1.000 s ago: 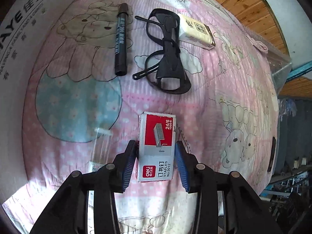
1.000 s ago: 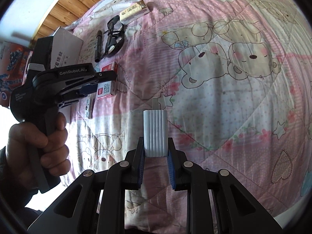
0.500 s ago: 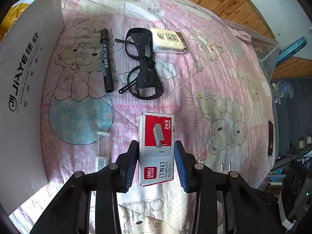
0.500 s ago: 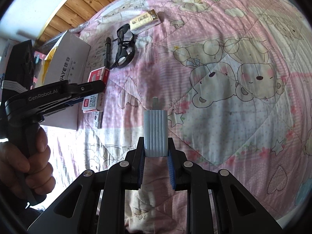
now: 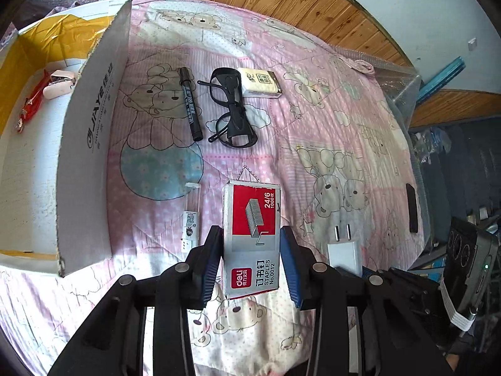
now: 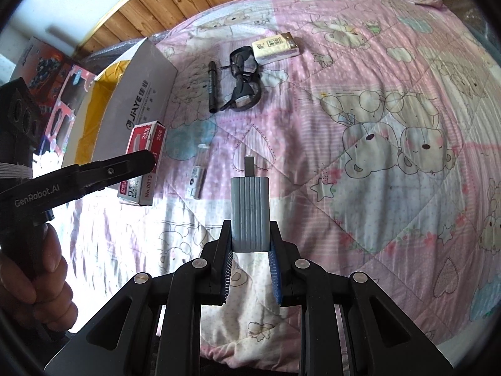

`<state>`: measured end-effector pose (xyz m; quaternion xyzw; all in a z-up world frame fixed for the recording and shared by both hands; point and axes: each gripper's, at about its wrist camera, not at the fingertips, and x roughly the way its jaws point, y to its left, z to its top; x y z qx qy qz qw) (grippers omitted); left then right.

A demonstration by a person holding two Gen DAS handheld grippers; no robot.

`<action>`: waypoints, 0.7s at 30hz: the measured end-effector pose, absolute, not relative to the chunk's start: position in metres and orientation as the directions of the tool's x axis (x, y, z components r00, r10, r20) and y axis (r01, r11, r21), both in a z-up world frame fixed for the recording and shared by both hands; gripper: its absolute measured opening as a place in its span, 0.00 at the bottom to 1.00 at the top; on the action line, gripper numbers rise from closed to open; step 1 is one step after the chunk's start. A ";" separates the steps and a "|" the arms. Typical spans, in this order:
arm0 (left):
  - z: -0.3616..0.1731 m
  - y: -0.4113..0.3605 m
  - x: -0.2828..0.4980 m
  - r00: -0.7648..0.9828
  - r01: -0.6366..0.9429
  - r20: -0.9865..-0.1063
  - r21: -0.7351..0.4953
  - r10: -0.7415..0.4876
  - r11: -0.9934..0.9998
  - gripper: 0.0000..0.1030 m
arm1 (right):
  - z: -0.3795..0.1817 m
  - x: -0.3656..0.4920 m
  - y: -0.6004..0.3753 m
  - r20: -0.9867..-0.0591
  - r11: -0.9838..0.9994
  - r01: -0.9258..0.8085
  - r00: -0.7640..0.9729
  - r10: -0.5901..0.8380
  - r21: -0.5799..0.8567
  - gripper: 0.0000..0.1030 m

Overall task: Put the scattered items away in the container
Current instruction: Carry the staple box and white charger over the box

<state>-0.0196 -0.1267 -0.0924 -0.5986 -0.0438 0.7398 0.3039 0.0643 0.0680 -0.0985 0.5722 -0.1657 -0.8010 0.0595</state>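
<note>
Staple box (image 5: 252,238) is pinched between the blue ribbed pads of the left gripper (image 5: 253,261), held clear above the quilt (image 5: 313,109). Print on the box reads "deli", "STAPLES No.0012", "24/6", "1000"; red and grey card, rectangular, with a drawing of a staple strip on the lid

Grey ribbed plug adapter (image 6: 250,213) is clamped between the right gripper (image 6: 250,277) fingers, prongs pointing forward. In the left wrist view it shows white with two flat metal prongs (image 5: 343,249)

"GenRobot.AI" is printed on the left gripper's black body, seen in the right wrist view, with a hand (image 6: 34,282) wrapped round its handle

Cardboard box (image 5: 90,144) stands at the left edge of the quilt, white outside with "JiAYE" printed on the wall, yellow inner flaps. A small white item and a red wrapper lie inside

Still on the quilt, well ahead of both grippers:
- black marker (image 5: 190,103), cylindrical, white label unreadable
- black plastic glasses (image 5: 233,109), arms folded, just beside the marker
- cream tissue pack (image 5: 259,83) touching the glasses' far end, QR-like print on top
- clear plastic tube (image 5: 191,216) with a QR label, between the cardboard box and the staple box

Quilt is pink quilted fabric with cartoon bears; wood panelling is behind it
</note>
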 end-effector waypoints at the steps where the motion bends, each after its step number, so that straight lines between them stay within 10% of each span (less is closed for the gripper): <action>1: -0.088 -0.131 -0.018 -0.105 -0.402 -0.856 -0.428 0.506 -0.809 0.37 | -0.096 0.065 0.063 -0.897 -0.940 -0.086 -0.339 -0.285 0.331 0.21; 21: -0.020 -0.214 -0.003 -0.339 -0.379 -0.806 -0.355 0.485 -0.855 0.37 | -0.040 0.057 -0.034 -0.892 -0.955 0.179 -0.349 -0.288 0.239 0.21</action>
